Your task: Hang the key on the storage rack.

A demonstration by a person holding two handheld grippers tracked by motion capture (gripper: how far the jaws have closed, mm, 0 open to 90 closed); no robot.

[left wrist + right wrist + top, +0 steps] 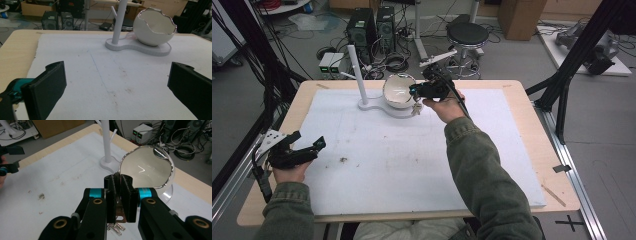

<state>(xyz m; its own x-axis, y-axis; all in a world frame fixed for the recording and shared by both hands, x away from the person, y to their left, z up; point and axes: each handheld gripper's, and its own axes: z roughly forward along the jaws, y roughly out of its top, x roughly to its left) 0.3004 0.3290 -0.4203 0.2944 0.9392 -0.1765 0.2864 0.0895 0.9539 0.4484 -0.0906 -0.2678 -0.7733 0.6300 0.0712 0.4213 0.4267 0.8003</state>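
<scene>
One key (pixel 119 212) clamped in right gripper (pixel 119 185), just beside egg-shaped bowl (pixel 147 168)

Dim, even light with soft shadows, glare inside the bowl (pixel 146 167), slightly soft focus throughout.

Wooden counter (pixel 532 150) seen from above, its top largely covered by a white foam mat (pixel 412 150) marked with small dark stains left of centre. A white stand (pixel 377 106), with upright post and flat base, rests on the mat in the upper middle of the frame
</scene>
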